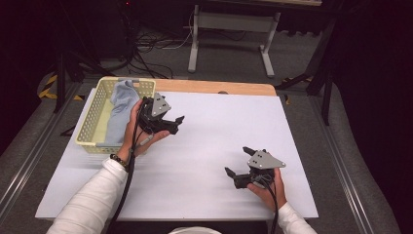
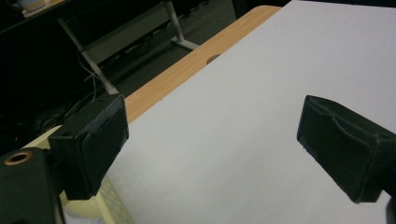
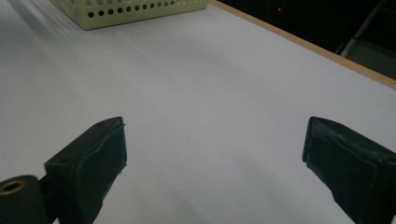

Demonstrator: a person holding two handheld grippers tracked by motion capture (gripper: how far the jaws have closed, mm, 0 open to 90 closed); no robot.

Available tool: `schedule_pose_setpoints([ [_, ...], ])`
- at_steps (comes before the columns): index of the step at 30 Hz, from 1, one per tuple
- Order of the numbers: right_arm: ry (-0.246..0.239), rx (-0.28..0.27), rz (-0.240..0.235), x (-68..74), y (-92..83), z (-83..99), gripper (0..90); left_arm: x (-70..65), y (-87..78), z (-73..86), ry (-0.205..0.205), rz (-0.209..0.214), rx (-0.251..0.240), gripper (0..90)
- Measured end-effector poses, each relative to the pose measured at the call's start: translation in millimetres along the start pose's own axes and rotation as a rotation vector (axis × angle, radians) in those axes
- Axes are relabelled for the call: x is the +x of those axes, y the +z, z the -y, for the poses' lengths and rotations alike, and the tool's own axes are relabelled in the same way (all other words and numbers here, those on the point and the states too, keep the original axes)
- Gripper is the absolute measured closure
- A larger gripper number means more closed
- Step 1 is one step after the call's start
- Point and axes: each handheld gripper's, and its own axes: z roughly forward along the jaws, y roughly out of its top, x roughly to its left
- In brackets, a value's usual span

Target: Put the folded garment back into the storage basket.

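A pale yellow perforated basket (image 1: 92, 119) stands at the table's far left with a blue-grey cloth (image 1: 119, 109) lying in it, one end draped over the far rim. My left gripper (image 1: 176, 124) hovers just right of the basket, jaws wide open and empty. In the left gripper view, the left gripper (image 2: 215, 144) points across the bare white sheet, with the basket's corner (image 2: 109, 207) at the bottom left. My right gripper (image 1: 237, 160) is open over the near right of the table. The right gripper view shows the right gripper (image 3: 217, 158) empty, with the basket (image 3: 130, 9) far ahead.
A white sheet (image 1: 219, 146) covers the table, leaving a wooden strip (image 1: 219, 87) bare along the far edge. Beyond it, white desk legs (image 1: 195, 44) and cables lie on a dark floor. Cables trail from both grippers along the person's white sleeves.
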Motion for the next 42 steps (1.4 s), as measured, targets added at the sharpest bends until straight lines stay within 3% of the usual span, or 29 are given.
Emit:
schedule_pose_setpoints([
  [5,-0.004,0.005,-0.001,0.8,0.7,0.1,7.3,-8.1,-1.7,0.5,0.021,0.013,-0.008,9.9],
  [20,-0.012,0.015,-0.007,2.5,1.7,0.1,7.3,-26.9,-6.3,9.1,0.035,0.066,-0.018,9.8],
  [42,-0.023,0.022,-0.014,4.3,2.7,-0.1,7.4,-46.8,-13.9,35.7,0.047,0.112,-0.021,10.2],
])
